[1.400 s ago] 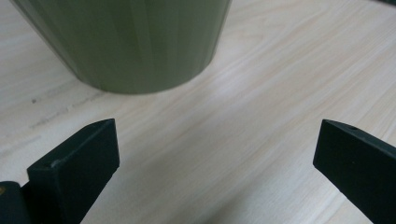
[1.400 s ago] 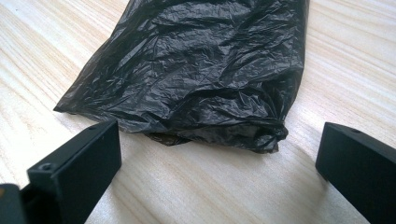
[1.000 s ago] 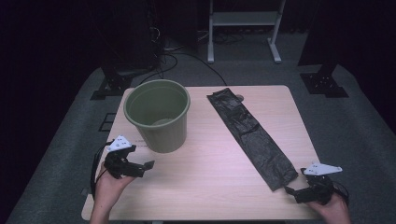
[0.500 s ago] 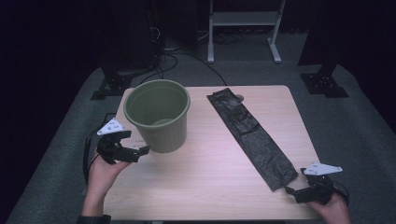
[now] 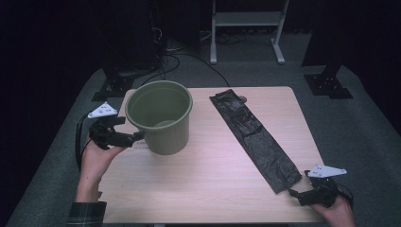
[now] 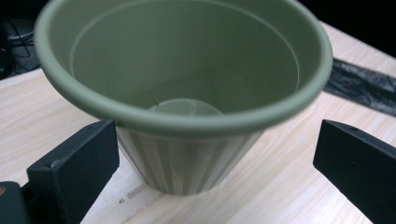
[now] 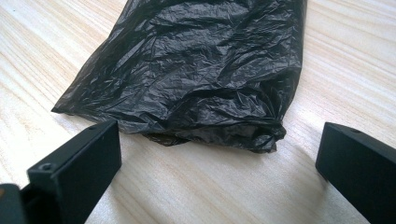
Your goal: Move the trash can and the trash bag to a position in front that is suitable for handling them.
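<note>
The left gripper [image 5: 137, 137], jaws wide, faces the green bucket [image 5: 161, 118] at its nine o'clock. The right gripper [image 5: 295, 194], jaws wide, sits at the black bag's [image 5: 255, 137] five o'clock end.

In the left gripper view the green bucket [image 6: 187, 93] is cut off by the top edge, its far rim soft with blur. In the right gripper view the black bag [image 7: 196, 70] runs out past the top edge, so its far end is unseen. In the high view the person's right hand [image 5: 338, 213] is cropped by the bottom edge.

Left hand-held gripper [image 5: 135, 137] nearer bucket [image 5: 161, 118]
</note>
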